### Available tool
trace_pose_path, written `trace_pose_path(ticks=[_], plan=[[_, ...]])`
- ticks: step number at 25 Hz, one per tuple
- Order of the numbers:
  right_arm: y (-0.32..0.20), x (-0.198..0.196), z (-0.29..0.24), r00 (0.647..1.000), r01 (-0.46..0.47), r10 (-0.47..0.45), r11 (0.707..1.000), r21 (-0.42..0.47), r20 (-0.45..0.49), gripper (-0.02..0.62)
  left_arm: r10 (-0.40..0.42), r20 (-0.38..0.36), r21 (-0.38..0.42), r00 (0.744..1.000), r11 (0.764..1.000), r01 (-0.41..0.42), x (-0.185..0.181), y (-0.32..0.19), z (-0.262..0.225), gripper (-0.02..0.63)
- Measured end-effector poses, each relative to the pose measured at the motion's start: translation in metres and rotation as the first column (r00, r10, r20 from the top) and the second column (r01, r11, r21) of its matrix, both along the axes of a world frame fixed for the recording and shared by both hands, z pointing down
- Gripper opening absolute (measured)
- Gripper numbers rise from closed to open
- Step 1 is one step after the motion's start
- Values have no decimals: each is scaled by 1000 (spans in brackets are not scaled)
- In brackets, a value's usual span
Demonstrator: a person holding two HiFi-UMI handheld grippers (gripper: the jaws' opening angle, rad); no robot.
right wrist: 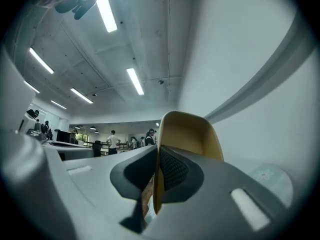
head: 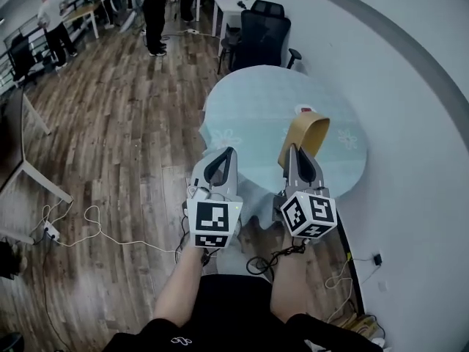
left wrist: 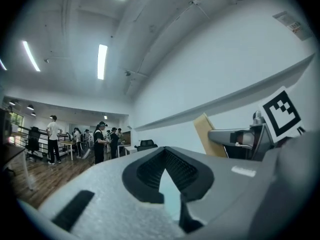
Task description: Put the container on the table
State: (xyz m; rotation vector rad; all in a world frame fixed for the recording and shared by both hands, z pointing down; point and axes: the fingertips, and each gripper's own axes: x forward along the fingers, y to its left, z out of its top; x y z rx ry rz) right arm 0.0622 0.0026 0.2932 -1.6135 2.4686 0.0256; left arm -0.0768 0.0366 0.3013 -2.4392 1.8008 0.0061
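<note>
Pinching container [head: 314, 129] wall, right claw [head: 292, 151] (left claw [head: 229, 152] closed)

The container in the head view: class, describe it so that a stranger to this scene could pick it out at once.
Find the round table with the pale blue cloth beside the curved white wall. Over it, the right claw is shut on one wall of the container. It is the only tan, rounded tub there; the small red-and-white thing beyond it lies on the cloth.
</note>
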Motion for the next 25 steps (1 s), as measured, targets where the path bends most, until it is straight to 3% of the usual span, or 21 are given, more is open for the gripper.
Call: trace_pose_path(ticks=[9,15,20,25], plan=[[-177,10,32,998,-63,62,995,-72,-15,26,-25,-36,-143,999,989,20,-16,-184,49,2],[-305,46,38,993,-116,112,988,-99,-50,26,-13,-58,-224,998,975,0,11,-315,73,2],[-352,53,62,992,-119,109,979,-164,-71,26,-2,-46,-256,999,967,-10,20,-367,80,2],[-390,36,107,987,-108,68,952,-285,-146,26,17,-26,-313,1000,949,-24,12,-404,103,2]])
